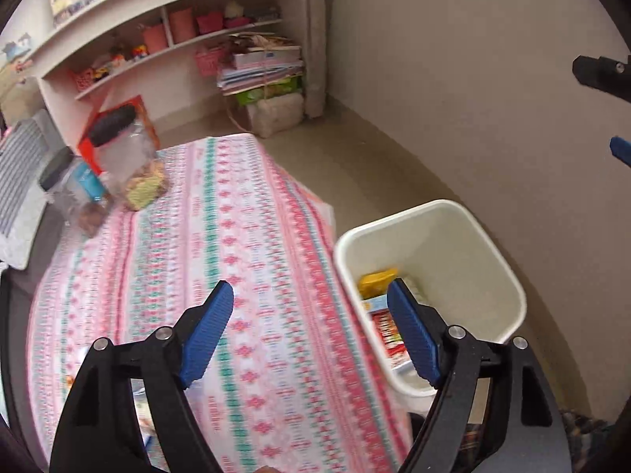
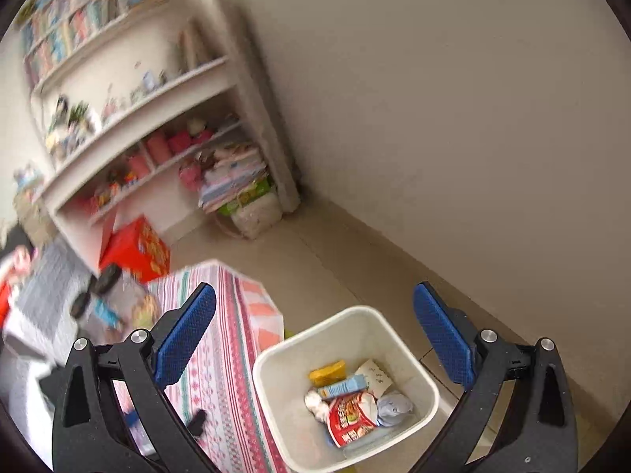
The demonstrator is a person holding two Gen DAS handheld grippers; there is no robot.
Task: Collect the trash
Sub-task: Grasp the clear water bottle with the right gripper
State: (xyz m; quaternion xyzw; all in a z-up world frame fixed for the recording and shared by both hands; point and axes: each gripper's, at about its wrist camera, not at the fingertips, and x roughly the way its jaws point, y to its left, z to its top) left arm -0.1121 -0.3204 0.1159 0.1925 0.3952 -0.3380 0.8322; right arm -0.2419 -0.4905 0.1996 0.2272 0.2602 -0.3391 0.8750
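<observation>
Your left claw [image 1: 311, 331] and right claw [image 2: 315, 339] are both open and empty above the bin [image 2: 394, 339] with trash [image 2: 351, 414].

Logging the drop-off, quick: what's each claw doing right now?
Left claw: open, nothing between the pads, above the table edge by the bin.
Right claw: open, empty, above the bin.

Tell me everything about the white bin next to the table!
The white bin looks like smooth plastic, squarish with rounded corners and no lid. It stands upright on the floor, right beside the table with the striped cloth. Inside lie a yellow packet, a red wrapper, a small blue-and-white box, a white carton and crumpled paper. Neither gripper touches it.
</observation>
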